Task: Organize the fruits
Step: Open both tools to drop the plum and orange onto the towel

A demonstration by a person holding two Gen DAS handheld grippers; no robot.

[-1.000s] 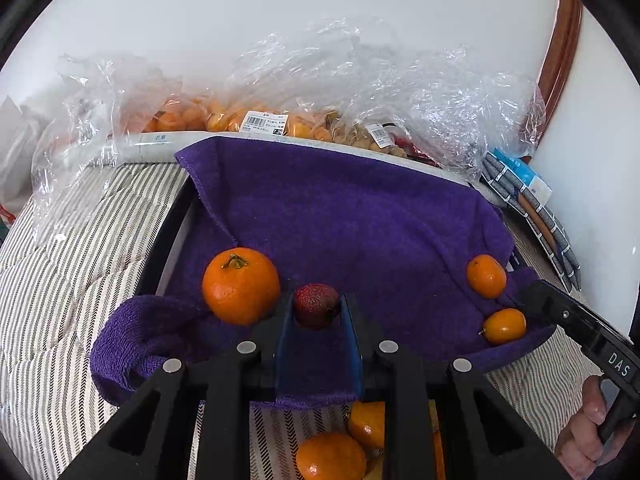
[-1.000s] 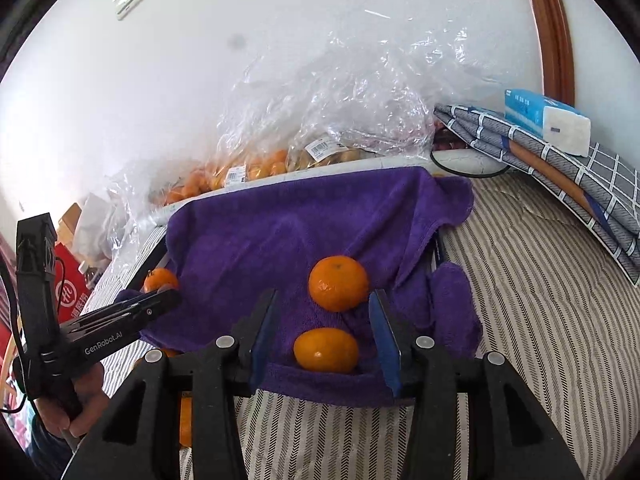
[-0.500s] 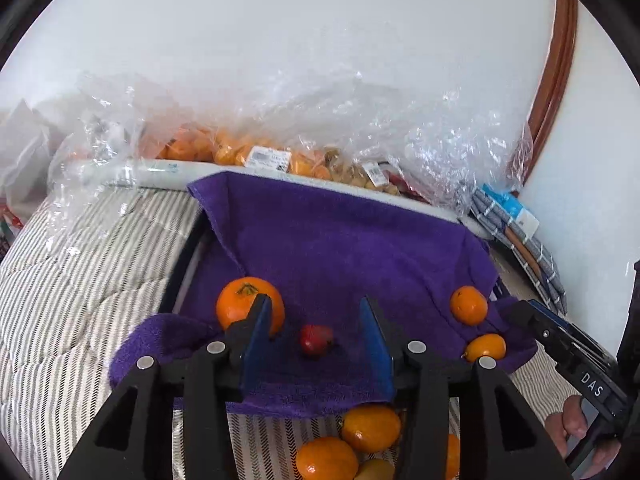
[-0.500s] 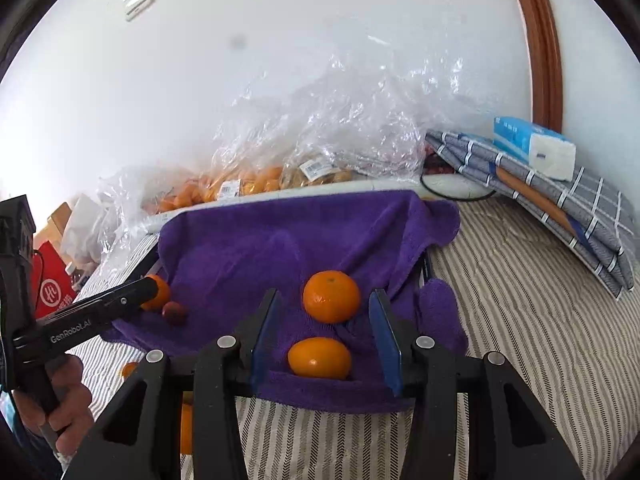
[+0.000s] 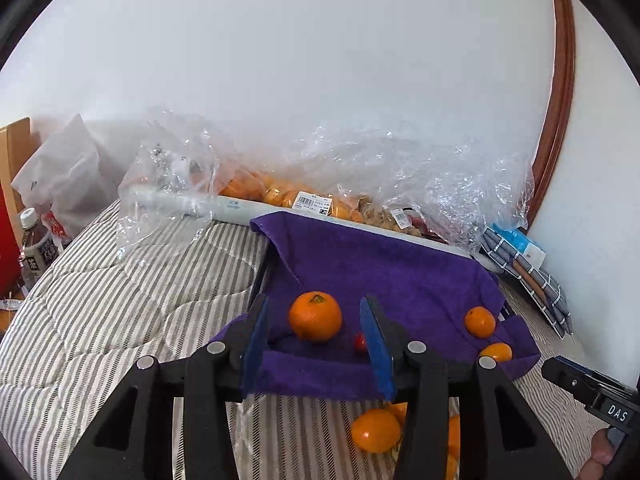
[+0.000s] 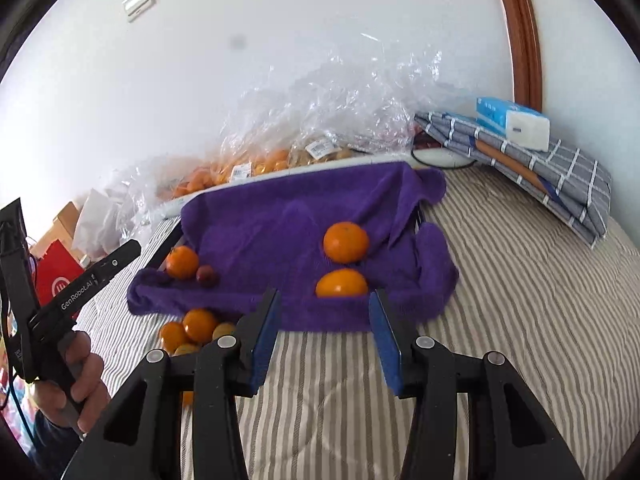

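A purple towel (image 5: 384, 272) lines a tray on the striped bed. On it lie a large orange (image 5: 315, 316), a small red fruit (image 5: 360, 342) and two oranges at the right (image 5: 479, 322). My left gripper (image 5: 316, 344) is open and empty, raised above the towel's near edge. In the right wrist view the towel (image 6: 280, 224) holds two oranges (image 6: 346, 242), one orange (image 6: 182, 262) and the red fruit (image 6: 207, 275). My right gripper (image 6: 324, 332) is open and empty, in front of the towel.
Several loose oranges (image 6: 192, 330) lie on the bed before the towel, also in the left wrist view (image 5: 376, 430). Plastic bags of fruit (image 5: 304, 200) line the wall. A folded checked cloth (image 6: 532, 168) with a tissue box lies at the right. A bottle (image 5: 34, 248) stands left.
My left gripper opened, left the red fruit on the towel, and pulled back and up. My right gripper also drew back from the two oranges.
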